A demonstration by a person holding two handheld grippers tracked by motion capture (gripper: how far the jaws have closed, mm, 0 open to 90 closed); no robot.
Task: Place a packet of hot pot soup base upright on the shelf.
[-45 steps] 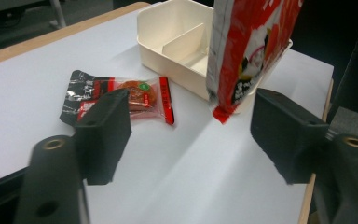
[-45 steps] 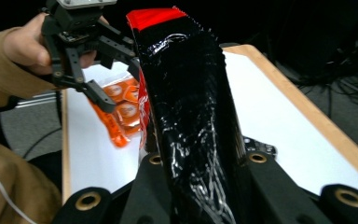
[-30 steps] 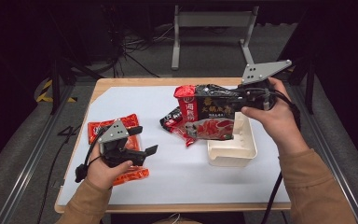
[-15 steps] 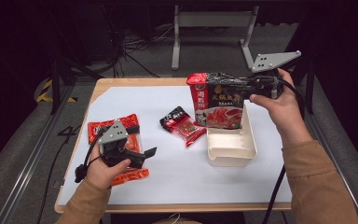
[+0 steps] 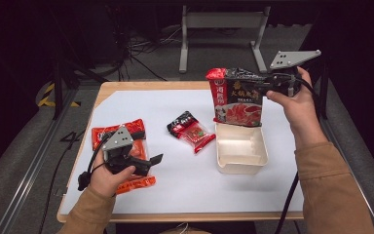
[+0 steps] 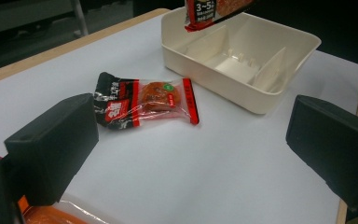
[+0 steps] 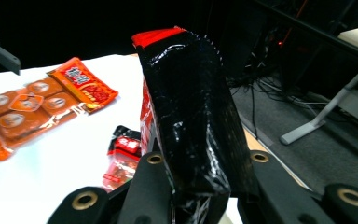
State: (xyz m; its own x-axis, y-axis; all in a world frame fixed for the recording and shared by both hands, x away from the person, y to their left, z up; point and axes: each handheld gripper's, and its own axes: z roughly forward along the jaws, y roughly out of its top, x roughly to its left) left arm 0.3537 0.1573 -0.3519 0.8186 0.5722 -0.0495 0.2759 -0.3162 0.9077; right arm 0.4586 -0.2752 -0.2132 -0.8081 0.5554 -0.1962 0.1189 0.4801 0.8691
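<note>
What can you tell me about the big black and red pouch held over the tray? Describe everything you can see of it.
The big pouch is a glossy, crinkled foil-like bag, black with a red top corner, white lettering and a picture of red food on its front. It hangs upright, clamped near its top edge by the right gripper, whose jaws pinch its side. Its bottom edge sits just above the far end of the cream divided tray; whether it touches the tray is unclear.
</note>
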